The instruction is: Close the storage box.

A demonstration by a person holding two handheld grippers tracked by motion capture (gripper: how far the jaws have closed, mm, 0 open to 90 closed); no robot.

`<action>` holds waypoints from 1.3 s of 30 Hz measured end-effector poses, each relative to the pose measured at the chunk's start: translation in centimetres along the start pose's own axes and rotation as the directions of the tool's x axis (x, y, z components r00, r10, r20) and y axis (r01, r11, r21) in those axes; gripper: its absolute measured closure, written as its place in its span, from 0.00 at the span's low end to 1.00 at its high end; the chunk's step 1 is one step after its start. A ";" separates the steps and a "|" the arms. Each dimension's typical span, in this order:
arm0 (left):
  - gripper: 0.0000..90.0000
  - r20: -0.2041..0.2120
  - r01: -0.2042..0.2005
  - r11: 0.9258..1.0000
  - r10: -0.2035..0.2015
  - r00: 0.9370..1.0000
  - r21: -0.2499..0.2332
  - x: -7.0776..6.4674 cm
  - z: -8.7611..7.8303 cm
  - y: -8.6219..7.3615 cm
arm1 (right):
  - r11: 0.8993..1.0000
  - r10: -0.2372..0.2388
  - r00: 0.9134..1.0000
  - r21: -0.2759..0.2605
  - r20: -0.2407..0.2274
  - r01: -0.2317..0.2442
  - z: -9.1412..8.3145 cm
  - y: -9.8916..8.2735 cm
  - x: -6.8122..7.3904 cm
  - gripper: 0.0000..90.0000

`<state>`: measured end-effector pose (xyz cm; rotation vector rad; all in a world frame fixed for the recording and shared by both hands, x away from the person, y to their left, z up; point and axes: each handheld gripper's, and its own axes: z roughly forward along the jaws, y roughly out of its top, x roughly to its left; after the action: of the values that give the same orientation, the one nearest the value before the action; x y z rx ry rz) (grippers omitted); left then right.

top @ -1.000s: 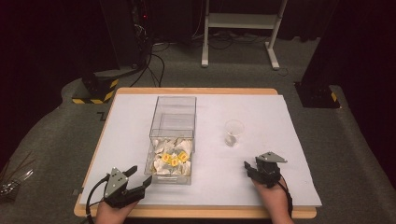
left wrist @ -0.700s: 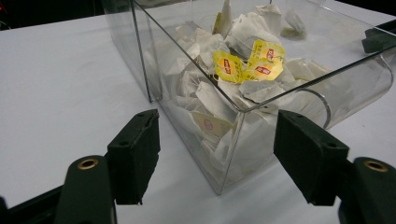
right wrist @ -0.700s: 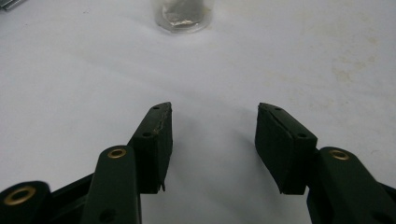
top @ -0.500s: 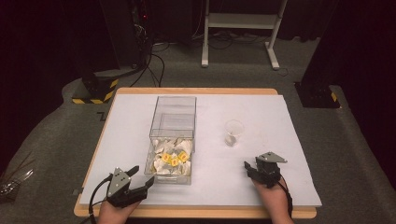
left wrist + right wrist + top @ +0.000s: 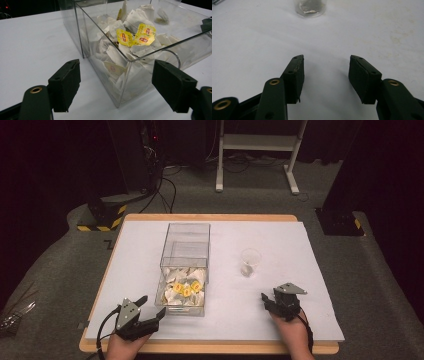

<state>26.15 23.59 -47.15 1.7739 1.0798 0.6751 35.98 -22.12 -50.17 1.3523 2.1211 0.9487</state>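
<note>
**Grippers Waiting by the Tea Bag Box**

Both grippers are resting low at the near edge of the tabletop [image 5: 300,250], which is covered in white paper and is the biggest thing here. Nothing is in either one.

Next in size is the clear plastic box [image 5: 185,265]. It is sitting in the middle of the tabletop, long and see-through, with no lid on top. Its near half is holding a pile of white tea bags [image 5: 184,289], and a few yellow tags [image 5: 136,35] are lying on top of the pile. The far half is looking bare.

After that come the two grippers. The left gripper [image 5: 150,307] is sitting just beside the near left corner of the box, not touching it. Its jaws have just been opening and are now standing wide apart, with nothing between the pads. In the left gripper view [image 5: 120,85], the corner of the box is showing right between the two black jaws, a little way ahead of them.

The right gripper [image 5: 267,301] is sitting well apart from the box, over on the right. Its jaws are standing about half open over bare paper [image 5: 326,75].

Smallest is a little clear cup [image 5: 250,262]. It is standing upright beyond the right gripper, with something small and pale in its bottom.
</note>
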 end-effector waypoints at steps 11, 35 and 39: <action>0.26 0.000 0.006 1.000 -0.006 1.000 -0.002 0.2 0.5 0.2 | 1.000 0.000 1.000 0.000 0.001 0.000 0.0 0.0 0.0 0.52; 0.22 -0.006 0.048 0.999 -0.048 0.999 0.001 1.0 2.1 0.5 | 1.000 0.004 1.000 0.010 0.010 -0.005 0.1 0.0 0.0 0.51; 0.22 -0.014 0.046 0.999 -0.046 0.999 -0.002 0.8 2.2 0.6 | 1.000 -0.002 1.000 0.010 0.007 0.002 0.1 0.0 0.1 0.51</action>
<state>28.54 23.24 -47.52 1.7401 1.1264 0.6606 36.02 -22.04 -50.24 1.3565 2.1237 0.9329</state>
